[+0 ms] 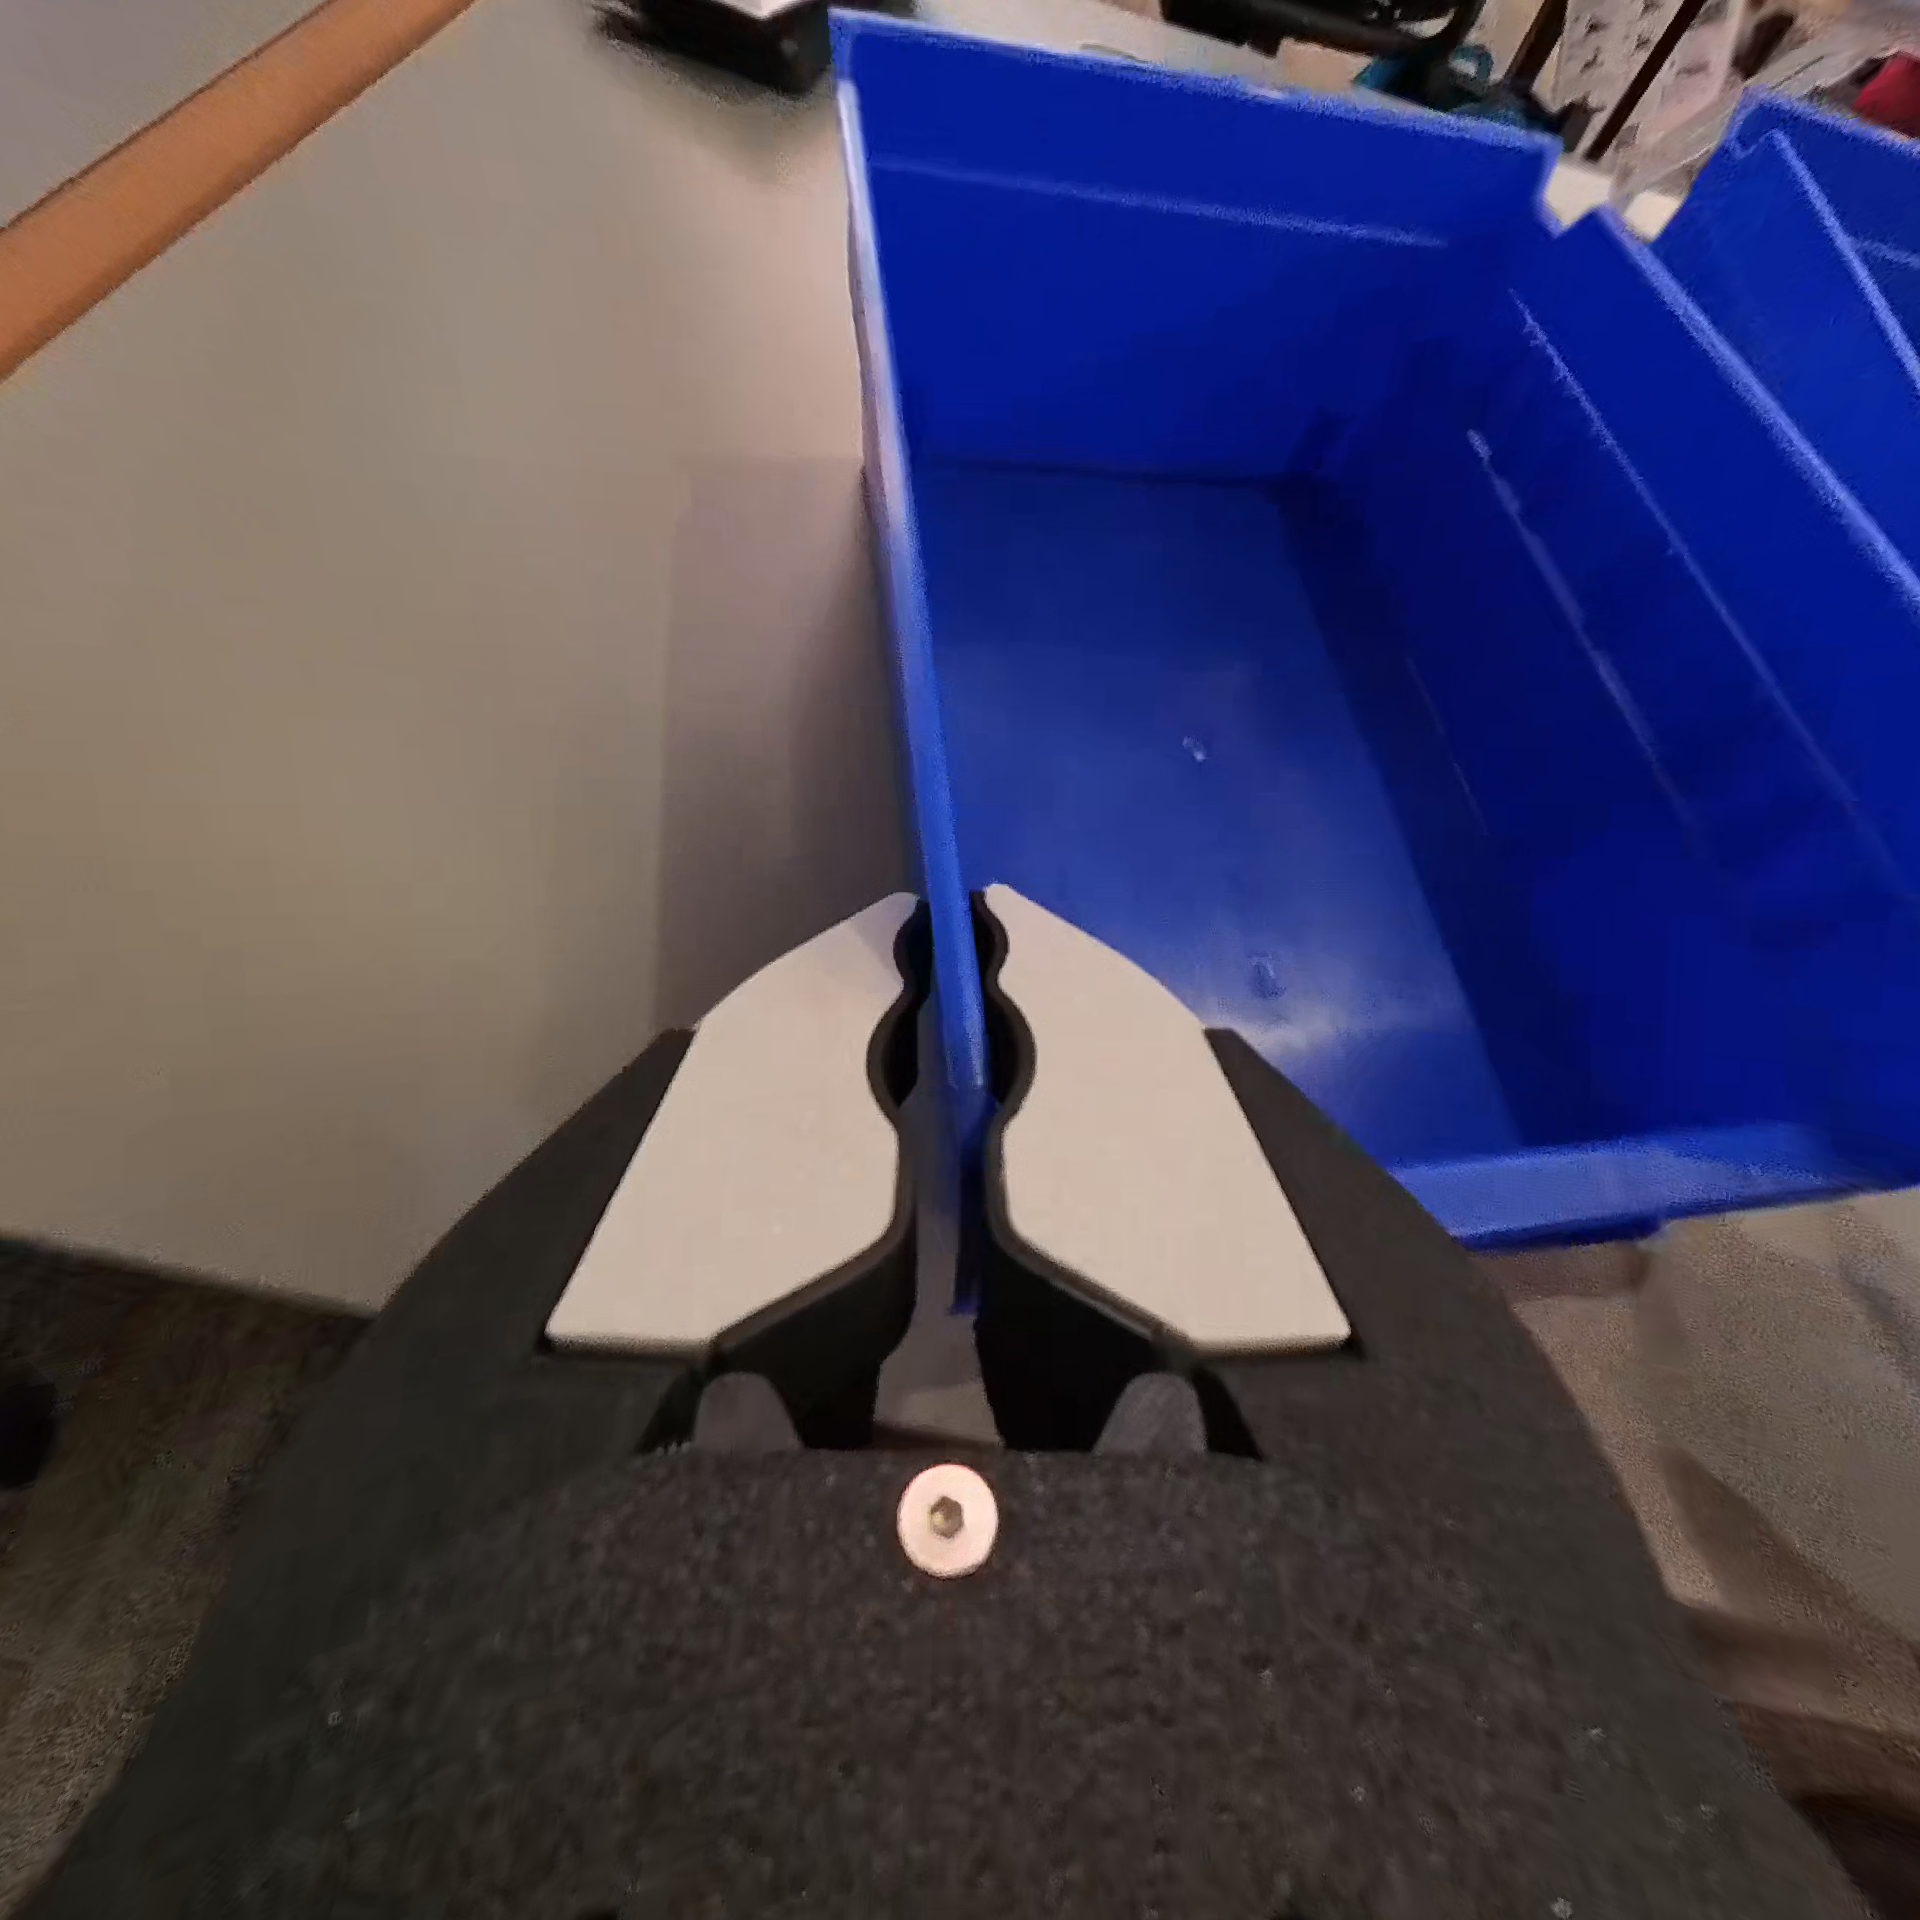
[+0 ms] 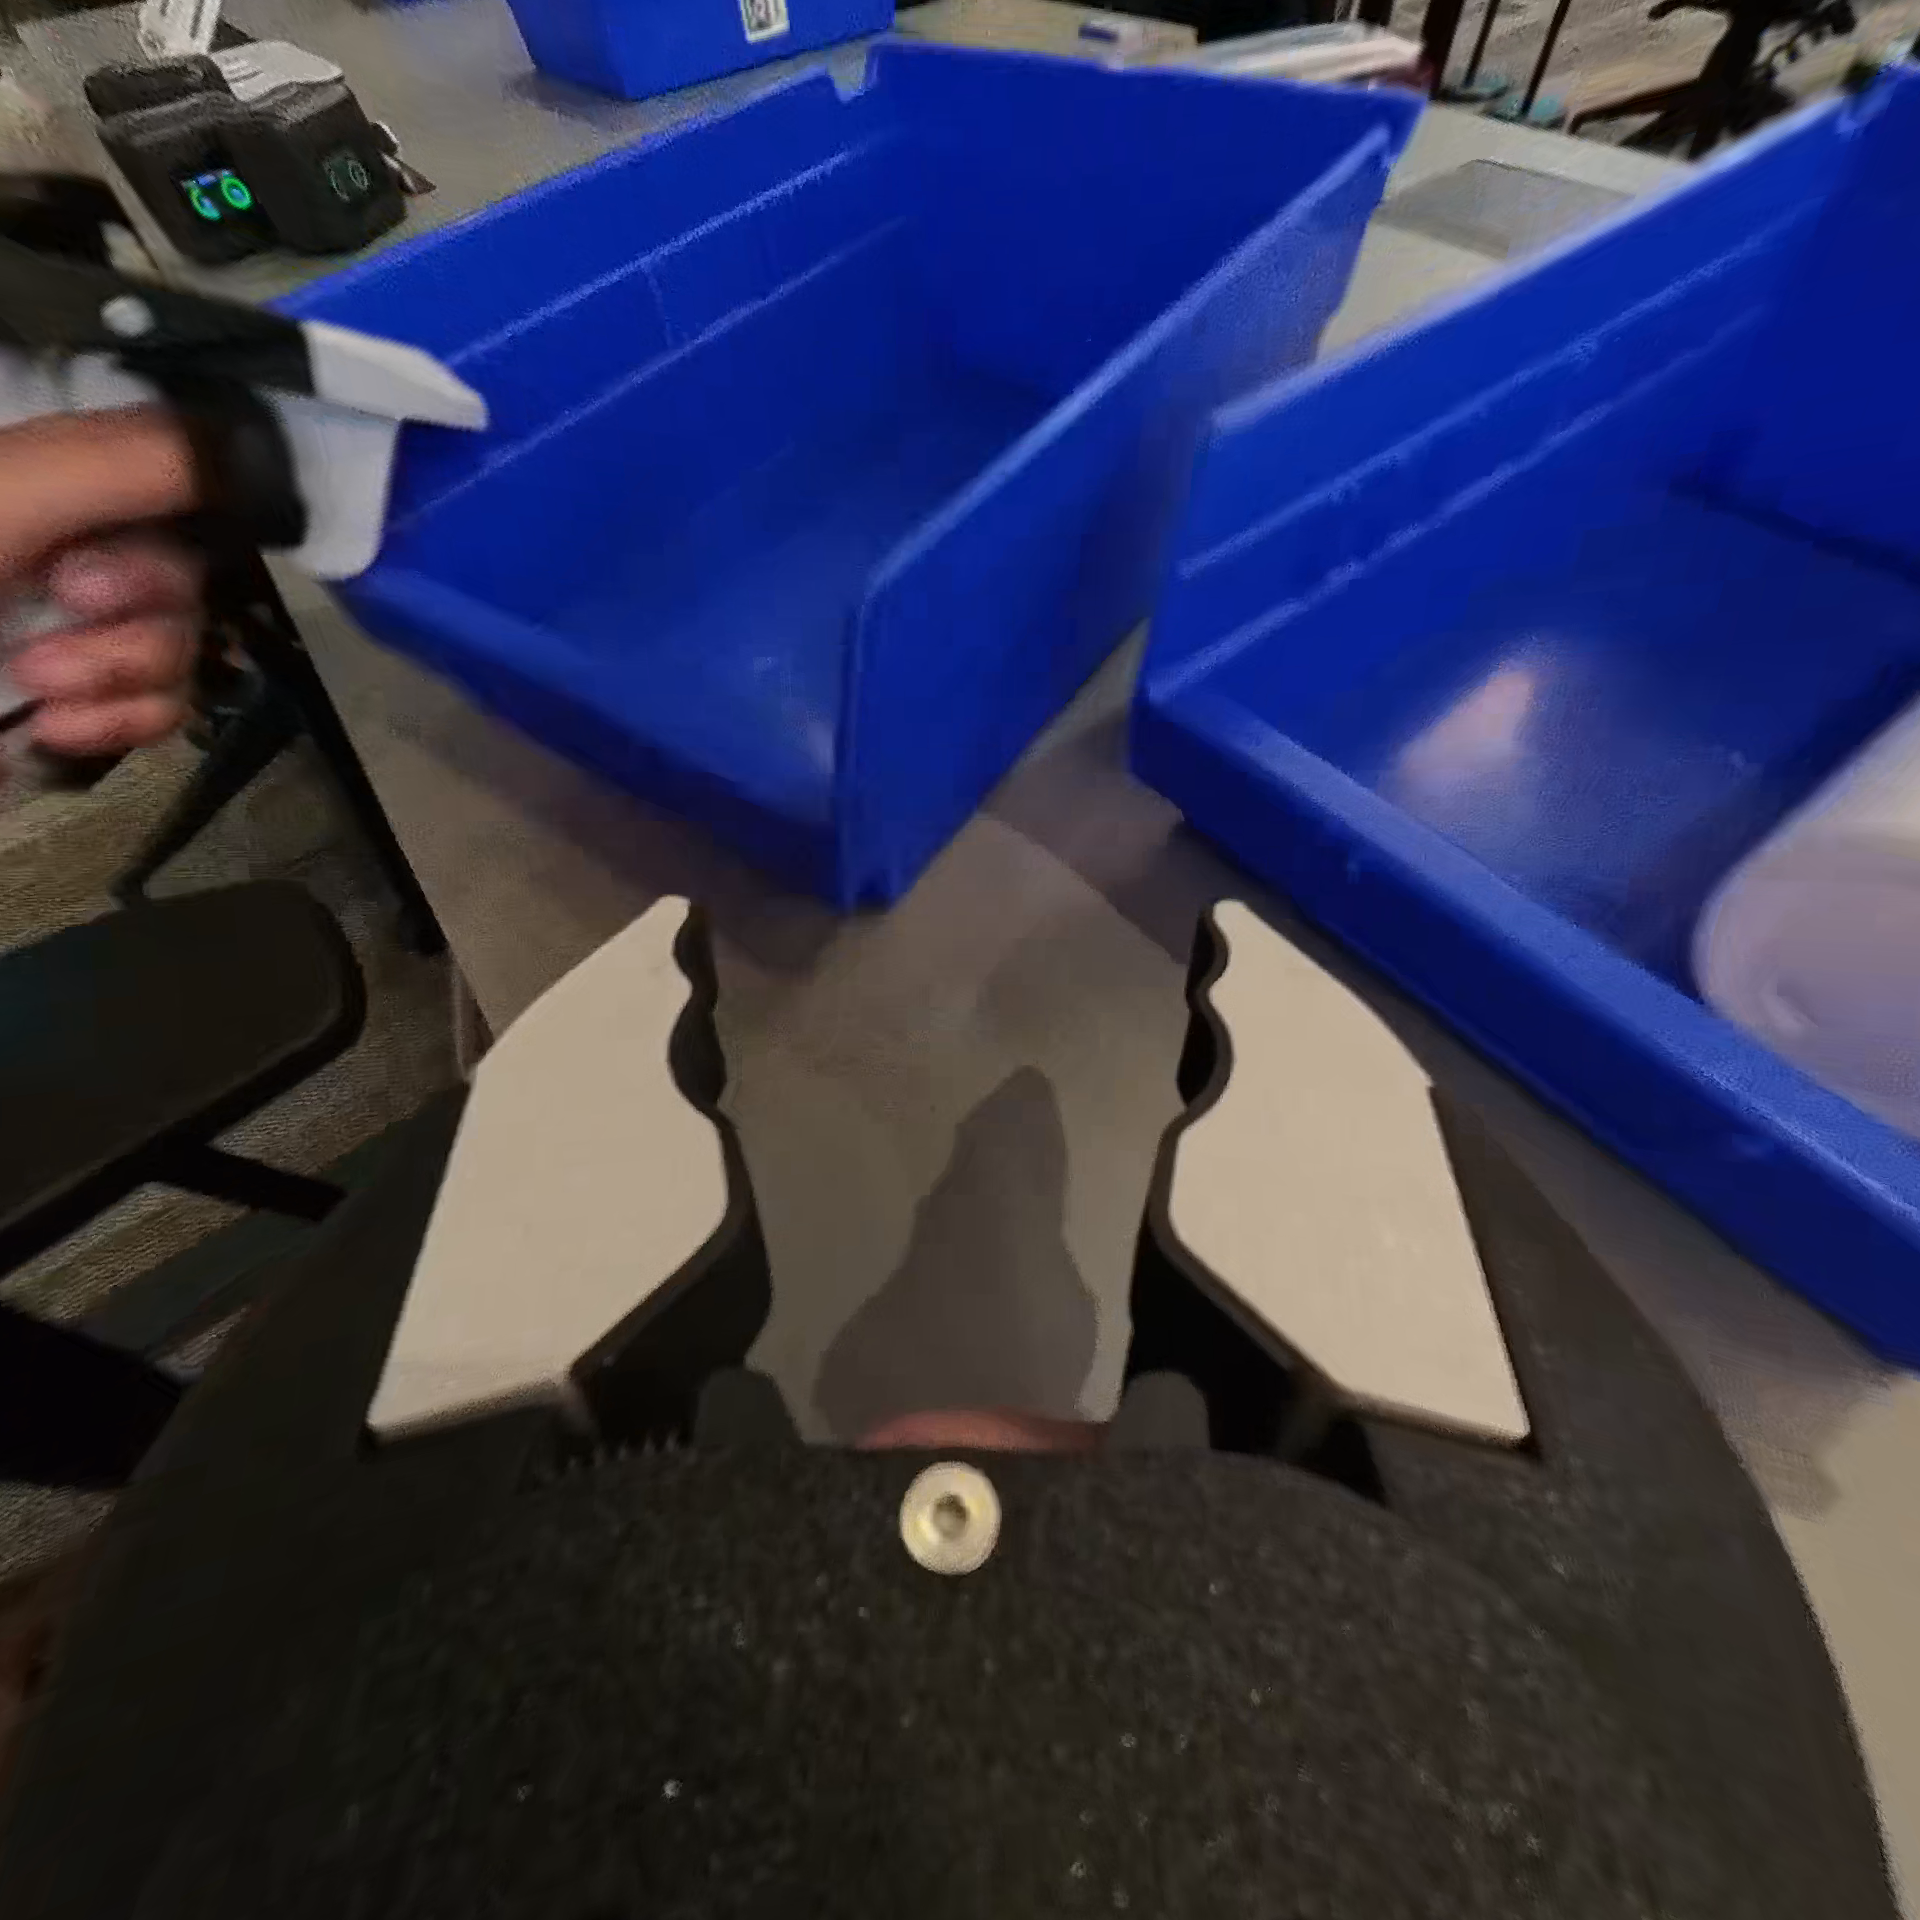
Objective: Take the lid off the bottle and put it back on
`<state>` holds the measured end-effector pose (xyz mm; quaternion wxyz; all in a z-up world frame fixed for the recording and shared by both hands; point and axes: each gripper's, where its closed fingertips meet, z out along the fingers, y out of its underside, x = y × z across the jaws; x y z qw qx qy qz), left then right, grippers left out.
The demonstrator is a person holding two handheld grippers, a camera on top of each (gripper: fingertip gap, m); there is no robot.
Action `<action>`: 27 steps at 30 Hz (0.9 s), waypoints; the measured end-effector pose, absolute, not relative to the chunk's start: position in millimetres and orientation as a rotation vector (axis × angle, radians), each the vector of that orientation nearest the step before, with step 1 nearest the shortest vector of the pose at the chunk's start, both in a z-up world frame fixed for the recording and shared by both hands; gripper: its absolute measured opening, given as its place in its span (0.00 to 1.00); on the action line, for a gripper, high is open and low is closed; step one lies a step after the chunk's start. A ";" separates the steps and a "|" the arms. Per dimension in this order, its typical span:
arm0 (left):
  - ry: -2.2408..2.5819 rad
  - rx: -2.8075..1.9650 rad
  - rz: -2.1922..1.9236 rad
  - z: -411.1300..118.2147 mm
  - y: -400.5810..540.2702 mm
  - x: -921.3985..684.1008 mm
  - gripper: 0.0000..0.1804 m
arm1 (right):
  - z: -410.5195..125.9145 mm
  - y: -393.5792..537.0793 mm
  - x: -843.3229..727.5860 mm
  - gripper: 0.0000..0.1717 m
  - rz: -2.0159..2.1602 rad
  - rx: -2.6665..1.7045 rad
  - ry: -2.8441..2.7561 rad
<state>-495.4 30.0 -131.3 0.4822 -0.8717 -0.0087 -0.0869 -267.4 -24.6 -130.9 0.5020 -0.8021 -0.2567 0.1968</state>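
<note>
My left gripper (image 1: 951, 904) is shut on the thin left wall (image 1: 935, 675) of an empty blue bin (image 1: 1143, 332); both pads press on the wall's rim. The right wrist view shows the same gripper (image 2: 395, 416) clamped on that bin's (image 2: 1091, 499) near left corner, held by a hand (image 2: 83, 582). My right gripper (image 2: 951, 914) is open and empty, above the grey table (image 2: 935, 1039) just in front of the bin's near corner. A blurred translucent whitish container (image 2: 1829, 935) lies in a second blue bin (image 2: 1455, 883) at the right. I see no lid apart from it.
The second bin also shows at the far right in the left wrist view (image 1: 1818, 260). A third blue bin (image 2: 707, 42) stands at the back. Black devices with green lights (image 2: 239, 177) sit at the back left. A black chair (image 2: 156, 1039) stands beside the table's left edge.
</note>
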 end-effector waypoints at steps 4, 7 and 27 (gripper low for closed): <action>-0.069 -2.090 -0.252 -130.3 -8.0 -497.4 0.03 | -139.8 -10.3 -311.7 0.43 0.431 -1.978 -0.659; -0.088 -2.090 -0.203 -129.8 -23.8 -507.0 0.03 | -134.6 -17.6 -326.5 0.13 0.364 -2.031 -0.675; 0.467 -1.615 -0.130 55.8 43.9 -180.2 0.04 | 48.2 5.3 -12.7 0.04 -0.095 -1.540 -0.120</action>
